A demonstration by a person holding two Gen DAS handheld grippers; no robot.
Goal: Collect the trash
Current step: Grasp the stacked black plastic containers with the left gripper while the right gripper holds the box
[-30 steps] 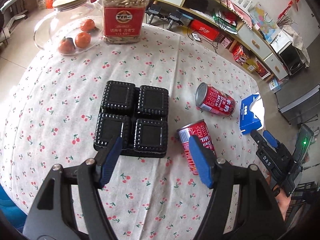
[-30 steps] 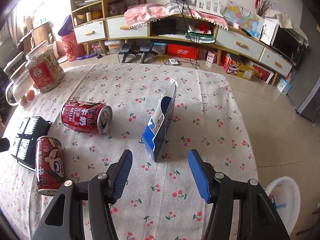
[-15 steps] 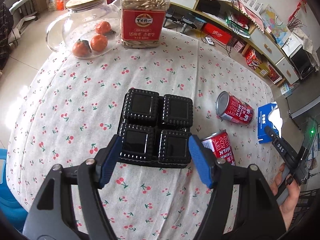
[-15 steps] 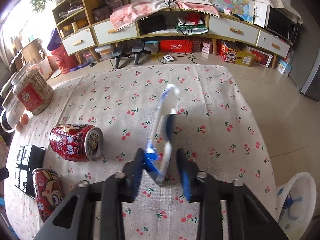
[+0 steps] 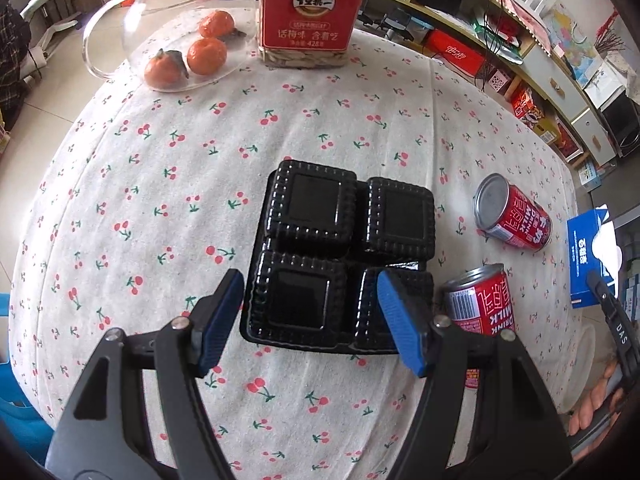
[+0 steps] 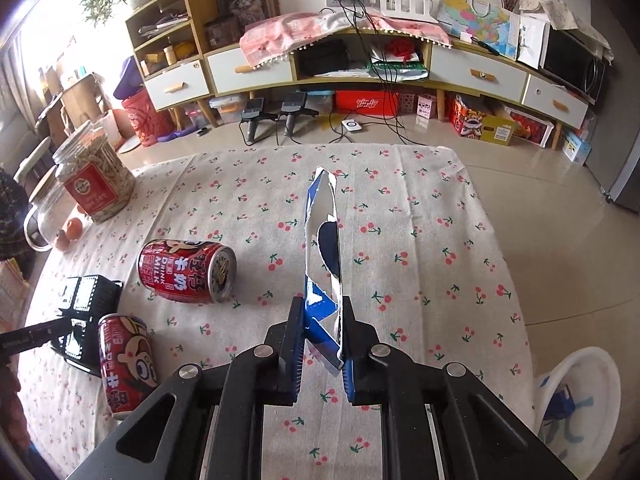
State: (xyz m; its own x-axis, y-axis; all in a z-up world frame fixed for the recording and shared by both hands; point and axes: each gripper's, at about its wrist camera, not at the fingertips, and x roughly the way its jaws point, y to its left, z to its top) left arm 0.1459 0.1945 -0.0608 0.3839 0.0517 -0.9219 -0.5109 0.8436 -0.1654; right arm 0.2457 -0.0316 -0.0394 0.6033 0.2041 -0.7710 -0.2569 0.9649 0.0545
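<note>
Right gripper: jaws, apart a second ago, have just been closing and now clamp the flattened blue box, lifted edge-on over the table. Left gripper, jaws apart and empty, has shifted from the near can to over the black tray. Second can lies farther right.

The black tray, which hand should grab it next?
Left, probably. The left tool hangs open right over the black tray, while the right tool has just closed on the blue box.
</note>
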